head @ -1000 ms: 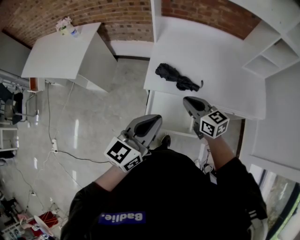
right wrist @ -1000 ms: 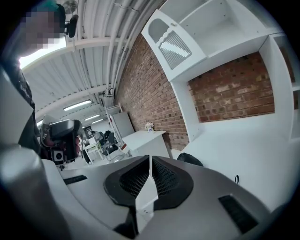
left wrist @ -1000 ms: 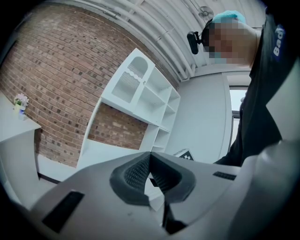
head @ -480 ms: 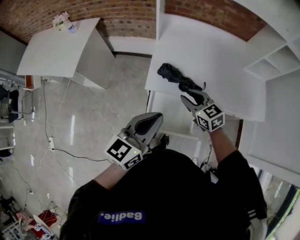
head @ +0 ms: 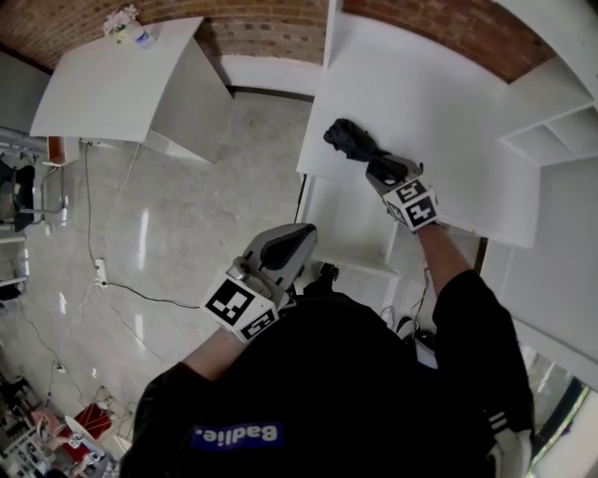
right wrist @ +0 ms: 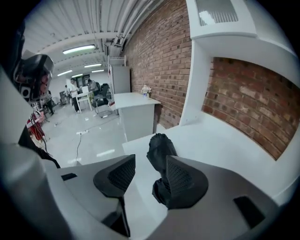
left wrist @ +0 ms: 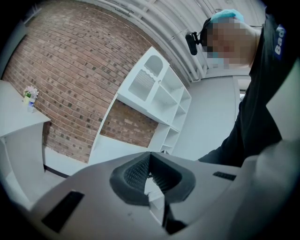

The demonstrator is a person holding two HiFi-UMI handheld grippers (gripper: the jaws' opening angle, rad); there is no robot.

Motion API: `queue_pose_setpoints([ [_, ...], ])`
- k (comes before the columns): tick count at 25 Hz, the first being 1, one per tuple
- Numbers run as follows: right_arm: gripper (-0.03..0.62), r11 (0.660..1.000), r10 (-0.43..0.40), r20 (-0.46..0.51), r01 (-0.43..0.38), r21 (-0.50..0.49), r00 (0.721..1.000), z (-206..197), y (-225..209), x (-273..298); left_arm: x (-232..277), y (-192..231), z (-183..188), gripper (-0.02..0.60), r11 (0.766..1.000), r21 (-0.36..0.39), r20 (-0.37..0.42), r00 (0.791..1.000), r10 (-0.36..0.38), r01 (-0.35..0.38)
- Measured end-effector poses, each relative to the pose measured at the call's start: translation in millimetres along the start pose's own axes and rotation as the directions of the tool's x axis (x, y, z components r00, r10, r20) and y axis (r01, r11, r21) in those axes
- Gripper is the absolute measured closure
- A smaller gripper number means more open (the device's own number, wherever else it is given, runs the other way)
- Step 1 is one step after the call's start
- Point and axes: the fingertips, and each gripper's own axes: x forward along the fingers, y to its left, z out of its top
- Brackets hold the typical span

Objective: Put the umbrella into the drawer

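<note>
Looking down from the head view, the crumpled black folded umbrella (head: pixel 353 142) is lying near the front left corner of the white worktop (head: pixel 448 103), so not in any drawer.

The right hand-held gripper (head: pixel 381 171) is tipped down over the umbrella's nearer end. In the right gripper view its jaws are apart and have just been opening. The umbrella's end sits between them, closer to the right-hand pad, and nothing is pinching it as far as I can see.

The left hand-held gripper (head: pixel 285 247) hangs out over the glossy grey floor (head: pixel 206 205) in front of the person's chest. Its own view shows the jaws tip to tip with nothing in them.

Containers: the white shelf unit (head: pixel 551 126) at the worktop's right has open compartments. In the left gripper view the top one holds something white and slatted, can't tell what. White panels show under the worktop, but I can't tell if that's a drawer.

Writing: a blue patch (head: pixel 238 434) on the person's black top reads "Badlie." The marker cubes carry only black-and-white squares.

View differences:
- Only the right gripper view shows people far back in the room (right wrist: pixel 77 91).
- Only the head view shows the cable (head: pixel 140 297) on the floor.
- All three views catch the second white table (head: pixel 103 89) with its little flower bottle (head: pixel 126 28).
</note>
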Motion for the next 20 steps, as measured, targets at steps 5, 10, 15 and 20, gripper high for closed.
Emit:
queue_pose_setpoints([
  [5,0.346,0.995,-0.018,-0.139,0.004,-0.098,0.99,-17,-10,31,-9,10,1,0.58,1.0,-0.011,-0.003,1.0,0.025,-0.025],
  [10,0.315,0.982,-0.05,-0.265,-0.002,-0.191,0.963,-41,-25,58,-15,16,2,0.58,0.998,-0.018,-0.007,0.999,0.054,-0.054],
  [15,0.307,0.972,-0.033,-0.342,-0.049,-0.229,0.939,-58,-33,88,-22,27,0,0.58,0.996,-0.024,-0.017,0.996,0.091,-0.091],
  [20,0.304,0.967,-0.016,-0.392,-0.086,-0.241,0.92,-69,-41,85,-28,15,2,0.58,0.993,-0.021,-0.022,0.993,0.114,-0.115],
])
